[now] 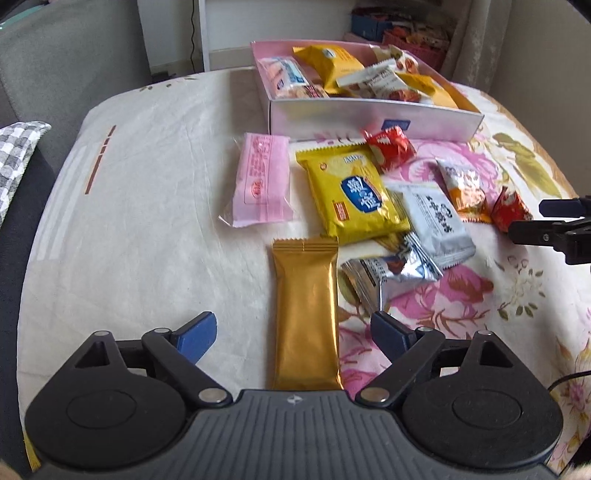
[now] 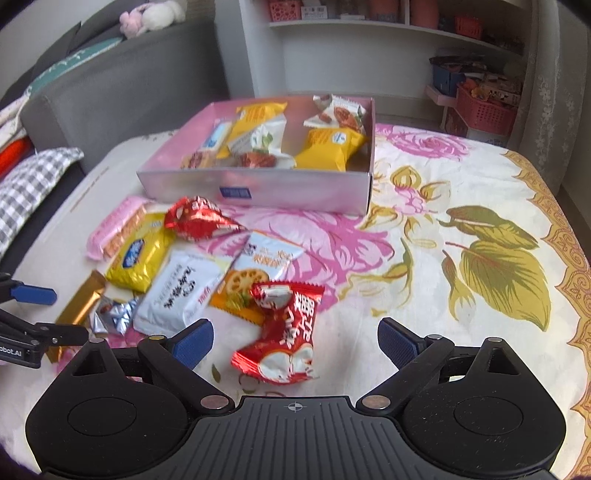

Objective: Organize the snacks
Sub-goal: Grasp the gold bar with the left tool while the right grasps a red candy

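Left gripper [image 1: 291, 332]: jaws spread wide, nothing held, gold bar packet [image 1: 306, 314] lying untouched between them on the bedspread [image 1: 147, 221]. Long axis is pointed away toward the pink box [image 1: 369, 118]. Step judged: pre-grasp; closing across the narrow width is called for.

Right gripper [image 2: 295, 343]: spread wide, empty, red packet [image 2: 284, 332] framed.

place: home living room | cues: grey sofa [image 2: 122, 85] beyond-left of claw, white shelves [image 2: 369, 33] beyond, floral tablecloth [image 2: 461, 229] below
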Motion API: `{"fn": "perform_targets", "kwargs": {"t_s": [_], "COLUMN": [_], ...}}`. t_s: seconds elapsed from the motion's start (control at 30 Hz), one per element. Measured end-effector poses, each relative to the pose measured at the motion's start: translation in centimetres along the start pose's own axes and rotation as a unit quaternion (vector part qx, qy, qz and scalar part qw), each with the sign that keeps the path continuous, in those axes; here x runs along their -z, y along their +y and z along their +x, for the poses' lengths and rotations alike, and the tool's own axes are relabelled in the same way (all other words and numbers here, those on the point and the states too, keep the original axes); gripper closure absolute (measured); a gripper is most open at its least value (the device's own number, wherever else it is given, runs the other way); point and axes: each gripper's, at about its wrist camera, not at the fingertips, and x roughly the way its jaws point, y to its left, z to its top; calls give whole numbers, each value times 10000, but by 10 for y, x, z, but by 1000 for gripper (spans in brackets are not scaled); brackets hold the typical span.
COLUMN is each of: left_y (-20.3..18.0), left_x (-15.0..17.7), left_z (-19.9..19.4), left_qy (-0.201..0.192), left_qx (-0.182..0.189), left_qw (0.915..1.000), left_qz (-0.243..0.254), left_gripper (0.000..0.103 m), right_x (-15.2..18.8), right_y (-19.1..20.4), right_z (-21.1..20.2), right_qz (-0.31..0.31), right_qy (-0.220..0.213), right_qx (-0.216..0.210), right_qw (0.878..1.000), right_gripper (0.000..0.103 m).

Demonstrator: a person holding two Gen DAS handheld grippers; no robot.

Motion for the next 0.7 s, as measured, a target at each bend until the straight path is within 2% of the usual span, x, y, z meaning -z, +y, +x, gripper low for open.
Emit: {"fn": "perform_targets", "kwargs": {"t_s": [0.07, 0.3, 0.5, 0.7], "left_y": [-1, -3, -4, -3], "left_x": [0, 0, -3, -5], "left_z": [0, -2, -3, -5], "left_qy": [8, 51, 34, -3], "left_qx": [-54, -125, -139, -139], "left_qw": [10000, 9997, 9997, 9997], "left_qz": [61, 184, 207, 185], "left_gripper": [18, 25, 39, 58], "right_x": [1, 1, 0, -1], "right_y": [0, 0, 7, 9], "right_z": [5, 13, 15, 15], "right_qz": [-3, 63, -55, -80], "right_qy": [138, 347, 385, 319], "right_qx": [112, 113, 151, 238], "right_qw": [9998, 9993, 9991, 9992], "right_gripper": [6, 6, 6, 6]}}
